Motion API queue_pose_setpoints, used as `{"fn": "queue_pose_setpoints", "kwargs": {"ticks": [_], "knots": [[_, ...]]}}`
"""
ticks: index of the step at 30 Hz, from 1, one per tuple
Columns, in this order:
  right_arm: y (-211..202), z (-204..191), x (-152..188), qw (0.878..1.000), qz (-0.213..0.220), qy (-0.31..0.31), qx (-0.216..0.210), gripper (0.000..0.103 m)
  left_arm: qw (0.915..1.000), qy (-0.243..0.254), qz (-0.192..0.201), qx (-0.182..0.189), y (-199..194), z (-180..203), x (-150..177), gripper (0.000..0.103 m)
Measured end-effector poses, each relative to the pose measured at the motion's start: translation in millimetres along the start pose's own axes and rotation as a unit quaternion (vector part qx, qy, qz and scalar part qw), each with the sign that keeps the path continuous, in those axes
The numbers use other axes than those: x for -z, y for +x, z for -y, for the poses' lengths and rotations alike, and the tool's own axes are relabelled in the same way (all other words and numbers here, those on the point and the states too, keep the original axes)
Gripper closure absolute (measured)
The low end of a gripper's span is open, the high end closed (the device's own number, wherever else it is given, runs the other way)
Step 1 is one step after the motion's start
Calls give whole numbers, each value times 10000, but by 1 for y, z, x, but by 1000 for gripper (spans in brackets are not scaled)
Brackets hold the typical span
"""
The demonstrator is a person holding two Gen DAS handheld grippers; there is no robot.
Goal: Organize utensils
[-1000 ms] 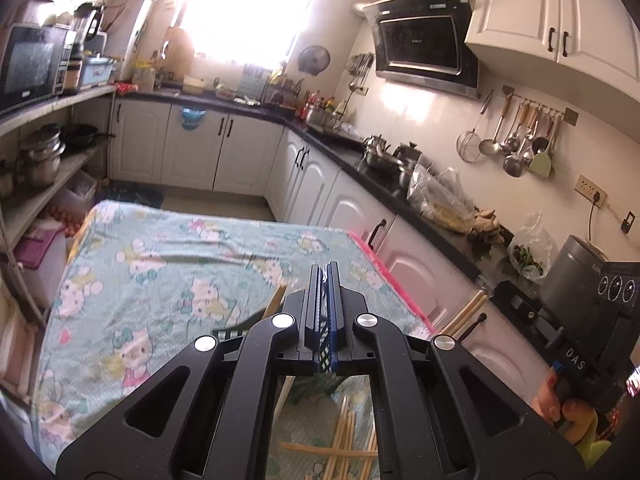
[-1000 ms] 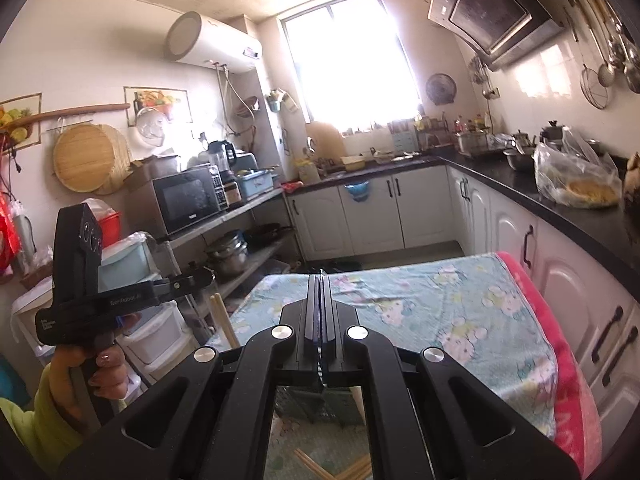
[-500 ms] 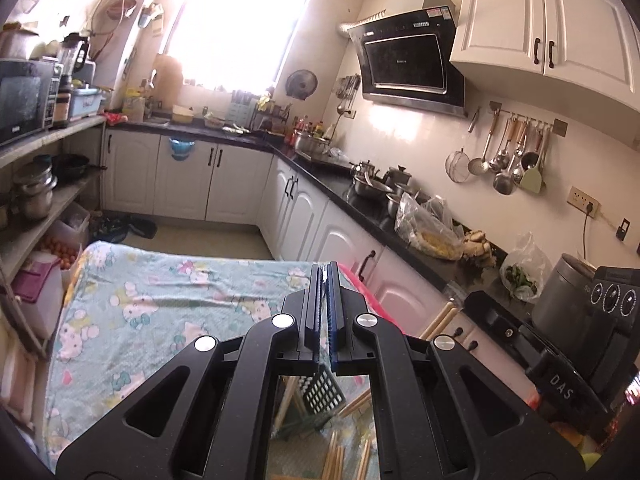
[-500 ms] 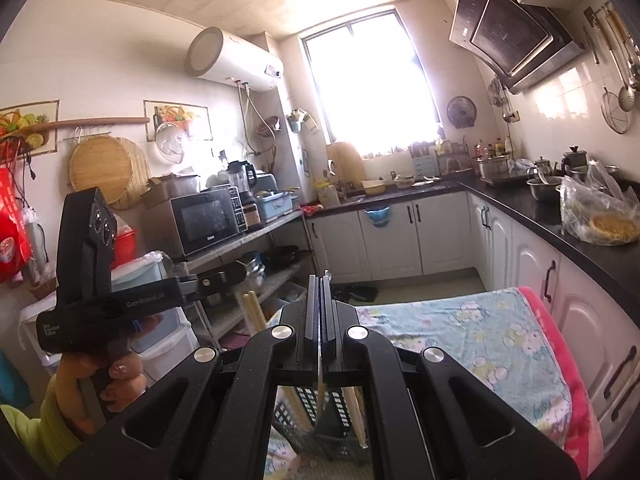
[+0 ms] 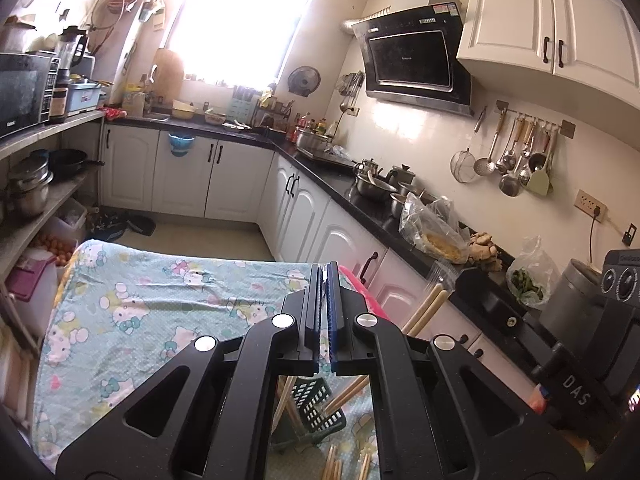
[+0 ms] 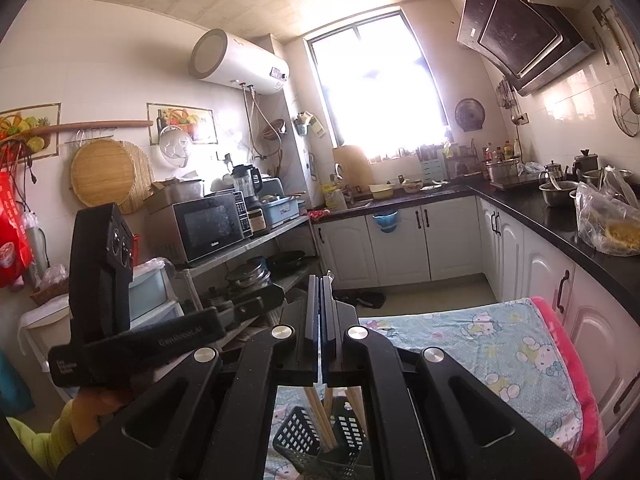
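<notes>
Both tools, left (image 5: 324, 276) and right (image 6: 320, 286), were clenched empty above the dark slotted basket (image 6: 320, 436) of chopsticks (image 6: 318, 416); the cloth-covered bench (image 5: 132, 304) beyond lay open to its edges.

Matt patterned cloth (image 5: 132, 300), wooden chopsticks (image 6: 318, 420), dark perforated plastic basket (image 6: 304, 440), glossy black countertop (image 5: 320, 172)

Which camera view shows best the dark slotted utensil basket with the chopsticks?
The right wrist view: the utensil basket appears between the hand-held gripper's arms, showing two slotted compartments with chopsticks standing inside. In the left wrist view, the basket appears tilted and largely hidden by the frame, with loose chopsticks lying on the cloth below.
</notes>
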State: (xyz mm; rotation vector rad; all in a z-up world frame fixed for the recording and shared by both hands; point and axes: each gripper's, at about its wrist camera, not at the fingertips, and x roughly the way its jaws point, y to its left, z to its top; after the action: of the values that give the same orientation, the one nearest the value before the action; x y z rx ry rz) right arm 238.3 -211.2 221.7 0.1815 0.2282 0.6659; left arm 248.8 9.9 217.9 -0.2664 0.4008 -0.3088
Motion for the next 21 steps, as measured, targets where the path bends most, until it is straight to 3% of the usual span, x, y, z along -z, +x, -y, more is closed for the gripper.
{"fn": "queue_pose_setpoints", "kwargs": {"ticks": [21], "knots": [[36, 42, 47, 9970, -520, 490, 311, 102, 9975, -117, -654, -249, 54, -23, 49, 102]]}}
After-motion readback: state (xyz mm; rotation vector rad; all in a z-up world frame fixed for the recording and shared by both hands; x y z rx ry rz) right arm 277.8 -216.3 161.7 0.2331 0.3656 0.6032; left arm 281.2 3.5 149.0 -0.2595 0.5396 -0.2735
